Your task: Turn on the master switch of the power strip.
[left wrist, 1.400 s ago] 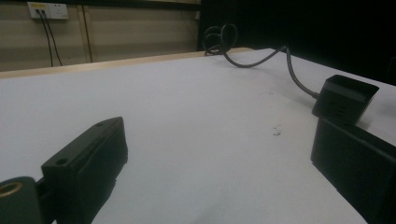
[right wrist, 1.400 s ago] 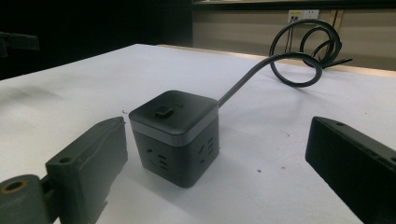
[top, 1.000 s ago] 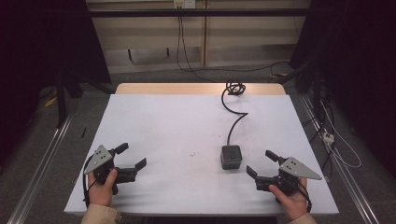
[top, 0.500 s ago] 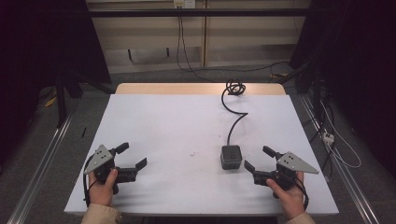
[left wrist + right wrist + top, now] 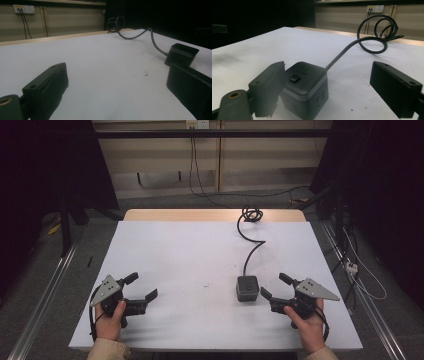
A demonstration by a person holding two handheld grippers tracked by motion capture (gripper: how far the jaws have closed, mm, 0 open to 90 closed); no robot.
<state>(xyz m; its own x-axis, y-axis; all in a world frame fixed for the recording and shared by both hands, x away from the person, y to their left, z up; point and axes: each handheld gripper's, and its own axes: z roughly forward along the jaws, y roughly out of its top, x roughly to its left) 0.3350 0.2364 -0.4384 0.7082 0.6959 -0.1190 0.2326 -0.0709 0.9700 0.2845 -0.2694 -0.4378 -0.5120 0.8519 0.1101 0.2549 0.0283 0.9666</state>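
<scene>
The right gripper [image 5: 272,287], jaws spread, sits beside the power cube [image 5: 247,287] at lower right, likely to grasp; left gripper [image 5: 142,287] idles open.

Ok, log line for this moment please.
left gripper: open, idle on table | right gripper: open, beside power cube, not gripping | cube cable: runs to far edge

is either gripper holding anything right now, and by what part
Nothing is held. Both the left gripper and right gripper have open jaws; the cube power strip sits untouched on the table.
</scene>
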